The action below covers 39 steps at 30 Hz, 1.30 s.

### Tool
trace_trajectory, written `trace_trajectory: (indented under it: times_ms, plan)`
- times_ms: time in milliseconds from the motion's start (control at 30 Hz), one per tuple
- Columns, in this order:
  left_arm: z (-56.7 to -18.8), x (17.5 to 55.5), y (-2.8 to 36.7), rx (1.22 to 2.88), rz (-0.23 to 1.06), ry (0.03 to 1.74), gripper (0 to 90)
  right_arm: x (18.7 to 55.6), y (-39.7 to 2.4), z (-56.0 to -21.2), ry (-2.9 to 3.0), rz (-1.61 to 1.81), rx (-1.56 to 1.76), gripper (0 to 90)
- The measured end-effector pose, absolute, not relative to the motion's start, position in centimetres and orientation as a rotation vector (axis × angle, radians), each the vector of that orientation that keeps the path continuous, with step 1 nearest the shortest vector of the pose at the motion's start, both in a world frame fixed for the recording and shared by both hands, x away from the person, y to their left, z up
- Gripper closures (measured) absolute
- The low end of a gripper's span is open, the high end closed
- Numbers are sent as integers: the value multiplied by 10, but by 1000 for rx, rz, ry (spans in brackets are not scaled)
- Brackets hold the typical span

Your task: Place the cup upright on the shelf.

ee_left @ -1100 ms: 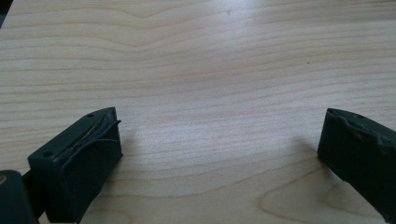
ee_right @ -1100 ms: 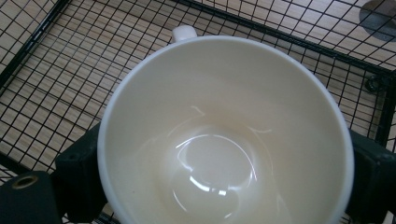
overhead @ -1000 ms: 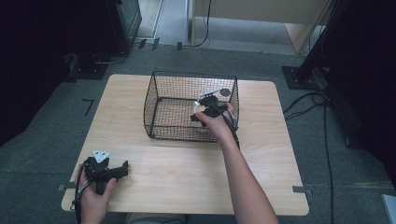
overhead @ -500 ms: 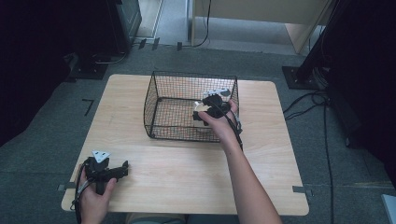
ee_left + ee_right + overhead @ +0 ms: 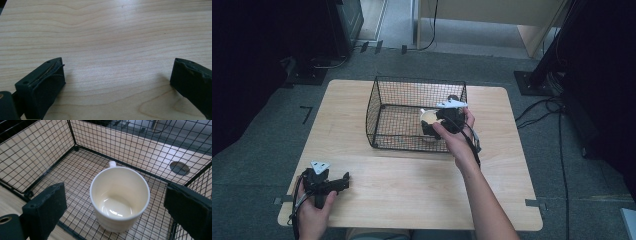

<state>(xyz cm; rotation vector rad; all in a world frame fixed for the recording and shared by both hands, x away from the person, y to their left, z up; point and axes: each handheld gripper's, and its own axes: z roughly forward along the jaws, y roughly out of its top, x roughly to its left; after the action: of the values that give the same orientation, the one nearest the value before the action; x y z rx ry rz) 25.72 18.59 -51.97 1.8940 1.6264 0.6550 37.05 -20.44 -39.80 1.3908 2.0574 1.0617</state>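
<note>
A cream mug (image 5: 120, 195) stands upright and empty on the floor of a black wire basket (image 5: 50, 157), its handle on the far side. My right gripper (image 5: 117, 212) is open, its jaws wide on either side of the mug and clear of it. From above, the mug (image 5: 428, 119) sits in the right end of the basket (image 5: 377, 100), with the right gripper (image 5: 434, 126) reaching in over the near right wall. My left gripper (image 5: 343, 181) rests at the table's front left, open, with bare wood between its jaws (image 5: 117, 82).
The basket stands at the middle back of the light wooden table (image 5: 412, 185). A round hole (image 5: 179, 168) is in the tabletop just beyond the basket's far wall. Cables and dark stands (image 5: 552, 75) lie on the floor around the table.
The right gripper has shifted slightly at the basket's right end, and the mug shows more clearly beside it. The left gripper has stayed put.
</note>
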Motion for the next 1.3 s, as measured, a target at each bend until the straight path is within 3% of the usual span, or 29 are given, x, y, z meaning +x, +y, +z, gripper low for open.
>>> trace_trajectory:
  times_ms: [500,1300]
  plan:
    - [-520,257,186,1894,656,1625,0,318,-228,-401,2020,1098,1327,43]
    - [-520,257,186,1895,656,1625,0,254,-305,-451,1953,1092,1416,33]
